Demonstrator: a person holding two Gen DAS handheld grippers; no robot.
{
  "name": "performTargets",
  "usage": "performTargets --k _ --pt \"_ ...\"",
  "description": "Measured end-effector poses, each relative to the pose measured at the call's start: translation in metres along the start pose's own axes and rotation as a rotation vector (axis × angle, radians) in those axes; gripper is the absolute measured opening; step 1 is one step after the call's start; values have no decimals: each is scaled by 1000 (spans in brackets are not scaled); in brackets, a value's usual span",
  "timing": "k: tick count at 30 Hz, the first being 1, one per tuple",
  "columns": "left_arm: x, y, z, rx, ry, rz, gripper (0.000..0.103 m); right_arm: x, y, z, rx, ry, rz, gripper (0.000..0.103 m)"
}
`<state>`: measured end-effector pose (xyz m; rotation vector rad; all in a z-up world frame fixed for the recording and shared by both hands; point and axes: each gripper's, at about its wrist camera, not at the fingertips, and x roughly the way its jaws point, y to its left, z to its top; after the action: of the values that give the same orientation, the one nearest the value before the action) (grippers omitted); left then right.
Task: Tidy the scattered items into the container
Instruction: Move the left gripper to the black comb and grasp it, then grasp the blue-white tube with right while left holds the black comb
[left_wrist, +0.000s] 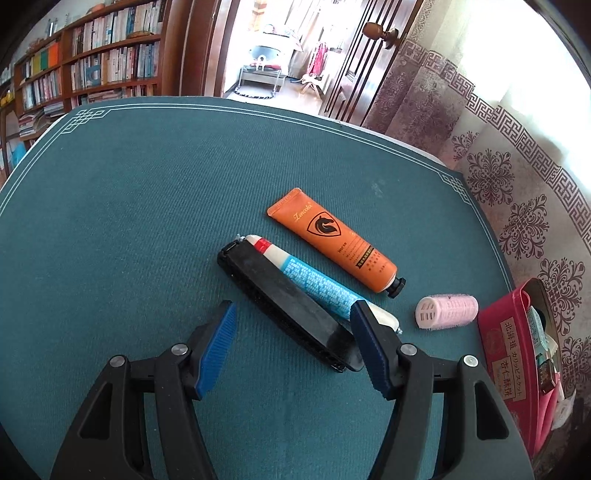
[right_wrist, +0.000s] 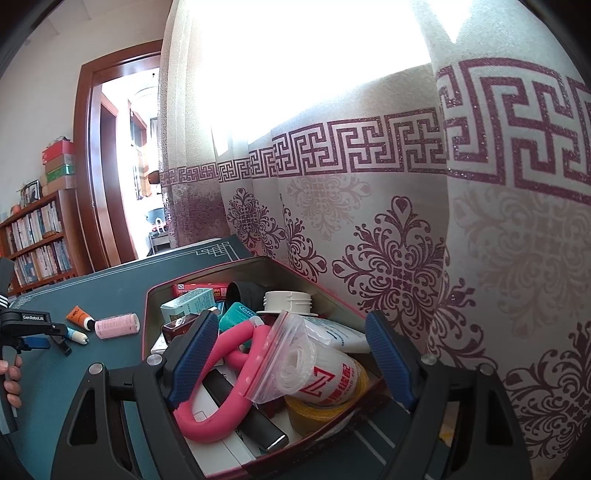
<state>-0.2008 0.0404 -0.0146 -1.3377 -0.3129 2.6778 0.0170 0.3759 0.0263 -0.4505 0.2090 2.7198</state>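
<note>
In the left wrist view a black comb (left_wrist: 288, 302), a blue-and-white tube (left_wrist: 317, 284), an orange tube (left_wrist: 332, 240) and a pink hair roller (left_wrist: 447, 310) lie on the teal table mat. My left gripper (left_wrist: 295, 328) is open, its fingers on either side of the comb's near end. The red container (left_wrist: 506, 343) stands at the right edge. In the right wrist view my right gripper (right_wrist: 291, 350) is open and empty above the container (right_wrist: 155, 295), which is full of items, among them a pink bendy tube (right_wrist: 229, 398) and a bagged roll (right_wrist: 314, 369).
A patterned curtain (right_wrist: 406, 240) hangs right behind the container and the table's far edge. A bookshelf (left_wrist: 92, 74) and a doorway stand beyond the table. The left gripper (right_wrist: 33, 332) and the hand holding it show at the left of the right wrist view.
</note>
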Motion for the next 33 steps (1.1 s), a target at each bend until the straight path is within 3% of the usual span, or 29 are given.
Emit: performTargets --k 11,17,22,24,25,27,30,33 --pt "-36 42 -18 94 -27 118 67 0 1 1 -6 -2 -1 85" --pt "-27 28 -16 129 -29 75 67 -1 2 1 -9 -8 -7 85" --pt "-11 11 -15 204 -38 117 67 -4 6 1 -24 -23 -5 85" --pt "-4 11 -15 208 -32 134 51 -4 13 3 -40 -16 13 85" --pt "-4 10 -16 218 -50 151 46 -4 17 5 -45 -9 31 85" --pt "-6 11 -16 220 -53 131 21 -4 28 10 -58 12 94 85" --pt "-9 20 -16 193 -47 79 18 -1 58 20 -102 74 265 84" --pt "-12 28 -17 161 -54 70 18 7 105 24 -215 152 441 77"
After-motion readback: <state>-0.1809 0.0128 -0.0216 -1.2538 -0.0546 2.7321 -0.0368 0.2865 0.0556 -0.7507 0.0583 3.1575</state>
